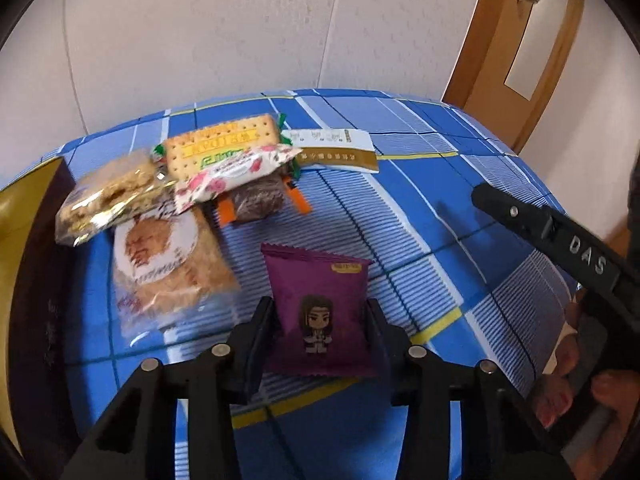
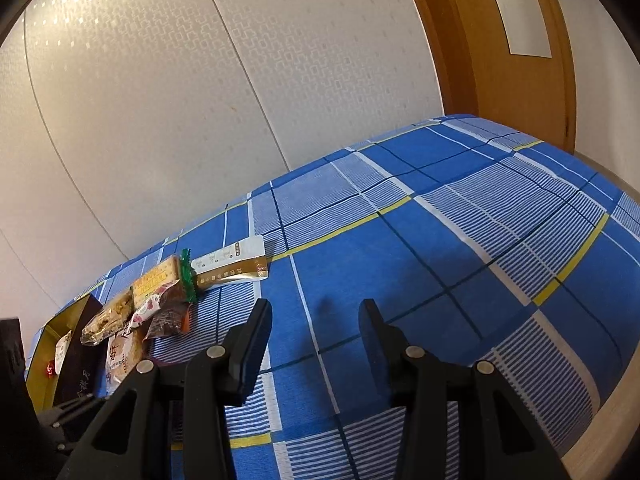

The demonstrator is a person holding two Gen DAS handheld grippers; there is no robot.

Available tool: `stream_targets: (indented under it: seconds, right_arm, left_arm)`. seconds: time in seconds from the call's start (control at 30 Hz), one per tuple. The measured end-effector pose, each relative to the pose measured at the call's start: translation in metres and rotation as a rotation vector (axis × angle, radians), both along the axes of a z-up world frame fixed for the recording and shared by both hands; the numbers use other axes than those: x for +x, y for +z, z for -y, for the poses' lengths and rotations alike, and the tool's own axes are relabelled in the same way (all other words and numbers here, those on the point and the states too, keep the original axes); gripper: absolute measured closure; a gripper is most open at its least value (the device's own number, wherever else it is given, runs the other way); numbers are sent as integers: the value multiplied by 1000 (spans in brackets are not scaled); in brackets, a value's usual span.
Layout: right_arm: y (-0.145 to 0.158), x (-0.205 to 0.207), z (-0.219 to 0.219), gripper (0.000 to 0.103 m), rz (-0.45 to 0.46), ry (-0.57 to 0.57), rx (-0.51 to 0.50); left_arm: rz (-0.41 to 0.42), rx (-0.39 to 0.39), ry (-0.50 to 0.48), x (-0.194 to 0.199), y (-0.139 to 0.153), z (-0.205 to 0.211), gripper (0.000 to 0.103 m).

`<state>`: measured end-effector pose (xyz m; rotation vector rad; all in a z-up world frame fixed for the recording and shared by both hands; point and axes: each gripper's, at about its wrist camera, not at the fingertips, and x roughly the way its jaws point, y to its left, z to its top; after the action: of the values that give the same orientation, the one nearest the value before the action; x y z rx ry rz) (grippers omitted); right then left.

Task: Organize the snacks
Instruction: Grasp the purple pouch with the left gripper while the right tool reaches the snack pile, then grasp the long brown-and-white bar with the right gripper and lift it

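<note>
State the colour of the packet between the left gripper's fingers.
Purple packet, with a cartoon figure; left wrist view.

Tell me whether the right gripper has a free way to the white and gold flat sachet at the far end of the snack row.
Probably yes. The right gripper stands open and empty over bare checked blue cloth, and nothing lies between it and the white and gold flat sachet.

Your left gripper [image 1: 320,316] points steeply down, its two black fingers [image 1: 260,320] closed against the sides of the purple packet [image 1: 320,304]. Your right gripper [image 2: 316,320] tilts down at a shallower angle, jaws partly apart with nothing between them. In the left wrist view its black body reaches in from the right, your hand [image 1: 576,384] wrapped around the handle.
</note>
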<state>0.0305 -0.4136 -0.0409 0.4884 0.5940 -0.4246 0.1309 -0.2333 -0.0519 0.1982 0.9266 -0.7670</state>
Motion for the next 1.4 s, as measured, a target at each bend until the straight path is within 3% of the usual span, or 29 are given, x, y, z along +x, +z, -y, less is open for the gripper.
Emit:
stream_targets:
  seconds: [0.27,0.5,0.67,0.77,0.9,1.07,1.17,1.33,1.4]
  right_arm:
    - [0,6,-10,57,13,79,0]
    - [-7,32,-14,57,-68,226,29]
    - [17,81,-9,57,-134,293,-98]
    - [29,121,-6,57,-163,374,-115]
    - [23,175,4,57,-284,440,-46]
    - [2,201,10,56,-335,452,86]
    - [-13,199,10,57,-357,468,155]
    - [-21,167,11,56,-312,528,292]
    - [-21,152,8,56,-311,564,288]
  left_arm:
    - [-31,-31,15,-10,0,-36,58]
    - [-34,-58,7,-18,-2,-70,58]
    - [-33,-94,18,-19,-4,-79,58]
    - [-22,-102,21,-21,-5,-80,58]
    - [-9,-102,18,-24,-5,-81,58]
    - [-11,-112,12,-24,-6,-82,58]
    - [-6,-110,10,-25,-6,-82,58]
    - [-15,-120,15,-23,-6,-85,58]
    - [-21,-126,22,-23,-6,-86,58]
